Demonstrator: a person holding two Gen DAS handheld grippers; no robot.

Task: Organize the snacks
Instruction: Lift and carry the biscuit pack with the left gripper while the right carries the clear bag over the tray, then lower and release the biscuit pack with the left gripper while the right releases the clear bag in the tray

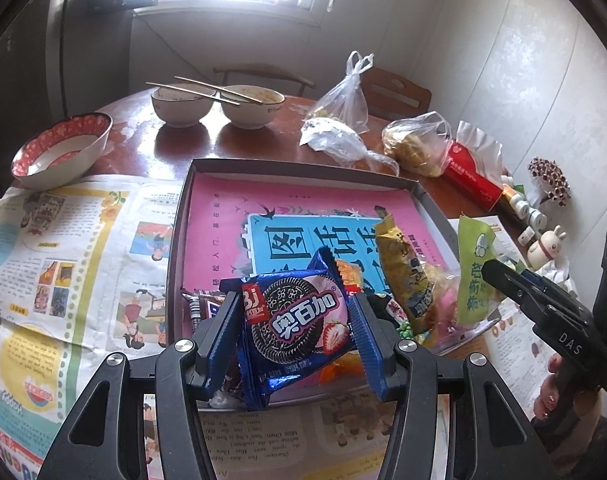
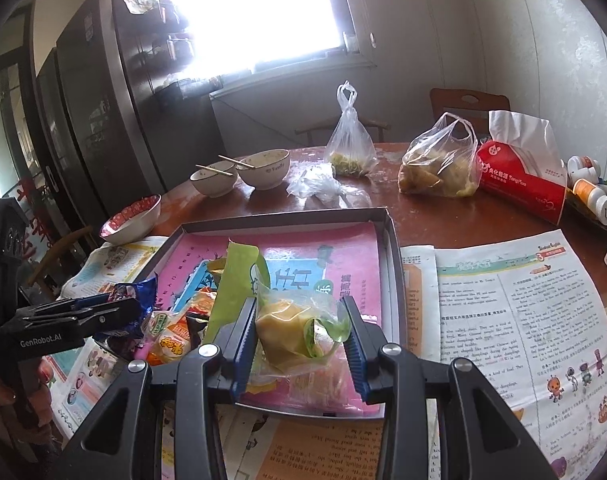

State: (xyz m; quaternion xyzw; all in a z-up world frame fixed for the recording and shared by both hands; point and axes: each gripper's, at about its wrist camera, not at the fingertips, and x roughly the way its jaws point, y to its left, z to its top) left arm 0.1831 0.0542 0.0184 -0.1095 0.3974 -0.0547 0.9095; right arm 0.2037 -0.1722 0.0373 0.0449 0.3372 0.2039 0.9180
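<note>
Bright window [image 2: 259,12] at the back, blown out white, pale sill below. Off-white panelled walls [image 2: 515,52] to the right. Tall dark cabinet [image 2: 99,120] along the left side, glossy. Round reddish-brown wooden tabletop [image 2: 435,216], sheen from the window light near its far edge. 2 wooden chairs beyond the far edge: 1 with a curved back rail [image 1: 259,72], 1 with a solid brown backrest [image 2: 469,102] toward the far right. Newspaper sheets [image 2: 515,308] spread over the near part of the tabletop.
</note>
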